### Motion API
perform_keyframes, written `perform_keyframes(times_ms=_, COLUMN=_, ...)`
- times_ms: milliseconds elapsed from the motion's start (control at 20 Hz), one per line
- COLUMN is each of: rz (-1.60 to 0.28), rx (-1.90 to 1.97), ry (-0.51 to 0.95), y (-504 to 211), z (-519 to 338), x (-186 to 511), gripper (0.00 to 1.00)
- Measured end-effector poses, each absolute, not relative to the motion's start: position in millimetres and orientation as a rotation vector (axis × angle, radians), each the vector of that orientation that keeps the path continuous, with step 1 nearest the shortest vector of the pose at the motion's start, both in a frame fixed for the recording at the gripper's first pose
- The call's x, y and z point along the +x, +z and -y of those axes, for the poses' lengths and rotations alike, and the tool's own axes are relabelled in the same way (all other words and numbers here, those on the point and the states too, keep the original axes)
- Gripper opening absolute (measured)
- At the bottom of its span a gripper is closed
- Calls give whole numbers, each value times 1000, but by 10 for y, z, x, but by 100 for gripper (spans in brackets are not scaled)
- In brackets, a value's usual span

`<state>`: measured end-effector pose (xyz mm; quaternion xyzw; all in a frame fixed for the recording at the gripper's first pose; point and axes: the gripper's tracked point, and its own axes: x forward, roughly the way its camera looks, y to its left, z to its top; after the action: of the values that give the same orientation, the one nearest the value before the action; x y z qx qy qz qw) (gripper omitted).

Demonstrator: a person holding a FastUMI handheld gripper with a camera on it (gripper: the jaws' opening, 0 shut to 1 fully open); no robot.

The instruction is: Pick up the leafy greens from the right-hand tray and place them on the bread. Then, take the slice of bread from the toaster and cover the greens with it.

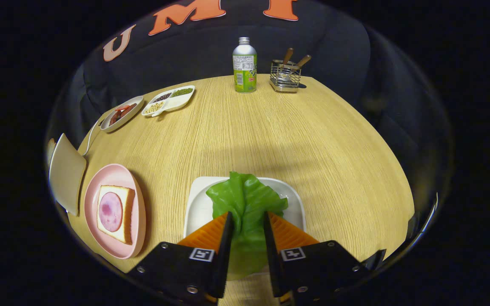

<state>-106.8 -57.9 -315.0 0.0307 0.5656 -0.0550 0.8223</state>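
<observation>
Straddling the leafy greens point(245, 204), the hand-held gripper point(247, 221) has its fingers set either side of the leaf w/ the leaf bunched in the gap. Looks like both fingers touch the leaf edges, prob. pinching it, but can't confirm firm pressure. Greens sit on a white square tray point(198, 204), near edge of the worktop point(270, 136), right of the pink plate point(117, 174). Leaf is crinkly, glossy, folded along a centre rib; soft and floppy, so a grip near the middle likely keeps it from drooping or tearing.

Pink plate is oval, smooth, holds the bread point(128, 212): square slice, pale crumb w/ browner crust, and a round pink slice of ham point(110, 211) flat on top. That's the drop target, just left of the tray, so transfer is a short sideways move. Judgement: step 1 (pick greens) under way, nothing placed yet.

Left of the plate, a cream boxy thing w/ rounded corners point(67, 172), partly cut off; could be the toaster, can't tell, no bread slice visible in it.

Far left: small oval dish point(136, 102) w/ red pieces, and a white divided dish point(187, 95) w/ beans/grains in sep. compartments. Far centre: metal bottle point(245, 63) w/ green label, upright. Right of it a wire caddy point(285, 76) w/ wooden handles sticking out. Worktop is light wood grain, matte.
</observation>
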Motion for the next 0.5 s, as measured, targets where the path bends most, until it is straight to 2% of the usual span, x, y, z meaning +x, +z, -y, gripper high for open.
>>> perform_keyframes(times_ms=50, rz=-1200, rx=88, ry=-113, y=-3144, z=572, x=-1057, gripper=27)
perform_keyframes(times_ms=150, rz=-1182, rx=143, ry=-92, y=-3095, z=529, x=-1033, gripper=15)
perform_keyframes(times_ms=350, rz=-1109, rx=238, ry=-66, y=-2866, z=451, x=-901, gripper=3)
perform_keyframes(times_ms=500, rz=-1093, rx=188, ry=-54, y=-2866, z=457, x=-888, gripper=3)
